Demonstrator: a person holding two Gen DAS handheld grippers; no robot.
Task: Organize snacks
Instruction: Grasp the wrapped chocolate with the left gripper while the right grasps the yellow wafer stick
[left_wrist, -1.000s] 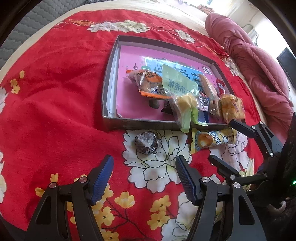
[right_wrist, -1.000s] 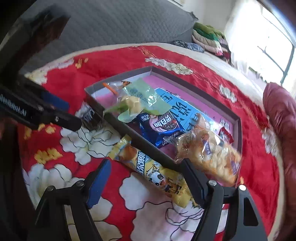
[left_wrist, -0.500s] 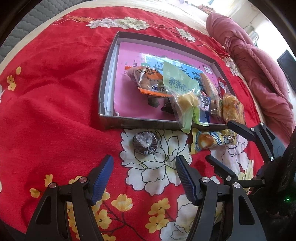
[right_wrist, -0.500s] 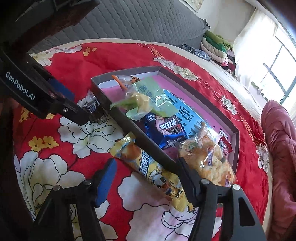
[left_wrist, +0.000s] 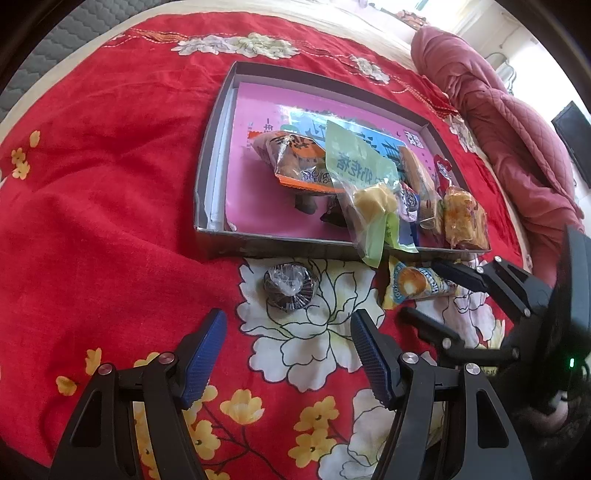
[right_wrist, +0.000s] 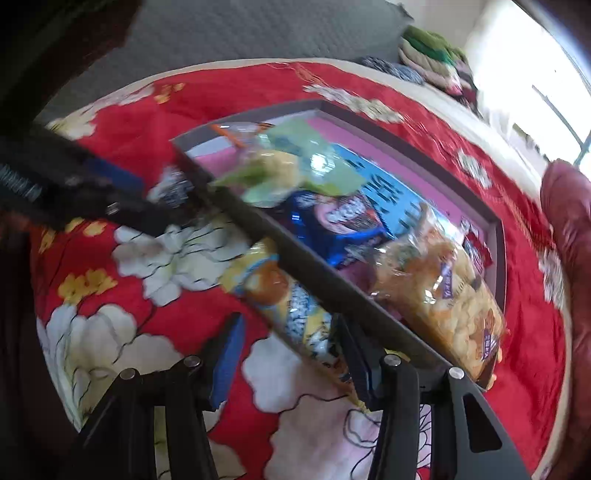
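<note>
A shallow grey box with a pink floor (left_wrist: 210, 177) lies on a red flowered bedspread and holds several snack packs. A round dark wrapped snack (left_wrist: 290, 284) lies on the cloth just in front of the box, ahead of my open, empty left gripper (left_wrist: 288, 343). A yellow snack pack (left_wrist: 413, 284) lies to its right against the box wall. In the blurred right wrist view this yellow pack (right_wrist: 288, 299) lies between the fingers of my open right gripper (right_wrist: 291, 354). The right gripper also shows in the left wrist view (left_wrist: 432, 291).
A rolled pink quilt (left_wrist: 509, 125) lies beyond the box at the right. In the box are an orange pack (left_wrist: 295, 162), a green-topped bag (left_wrist: 362, 184) hanging over the near wall, and a bag of golden puffs (right_wrist: 443, 291). Folded clothes (right_wrist: 432, 51) are stacked far back.
My right gripper has moved forward over the yellow pack, which now lies between its fingers. My left gripper has crept closer to the round dark snack. Both stay open.
</note>
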